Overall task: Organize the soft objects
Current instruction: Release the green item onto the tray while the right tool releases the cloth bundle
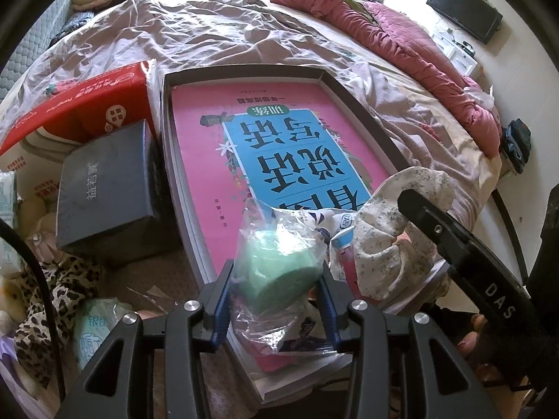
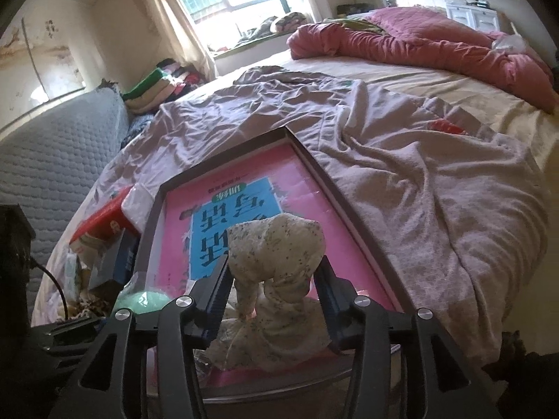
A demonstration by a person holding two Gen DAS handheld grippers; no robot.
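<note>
My left gripper [image 1: 277, 272] is shut on a mint-green soft roll in a clear plastic bag [image 1: 283, 262], holding it over the near end of a pink book [image 1: 199, 132]. The book lies inside a shallow dark box [image 1: 367, 115] on the bed. In the right wrist view a cream speckled cloth bundle [image 2: 276, 244] rests on the pink book [image 2: 314, 209] between the fingers of my right gripper [image 2: 274, 269]. Its jaws stand apart around the bundle with gaps lower down. The bagged green roll [image 2: 146, 300] shows at the lower left. From the left wrist, the cloth [image 1: 394, 237] sits just right of the bag.
Left of the box are a red carton [image 1: 87, 104], a dark grey box [image 1: 104, 188], leopard-print fabric [image 1: 52, 296] and a teal packet [image 1: 94, 331]. A rumpled mauve sheet [image 2: 401, 174] covers the bed, a red-pink quilt [image 2: 419, 42] lies at the far side, and folded clothes [image 2: 157, 83] are stacked by the wall.
</note>
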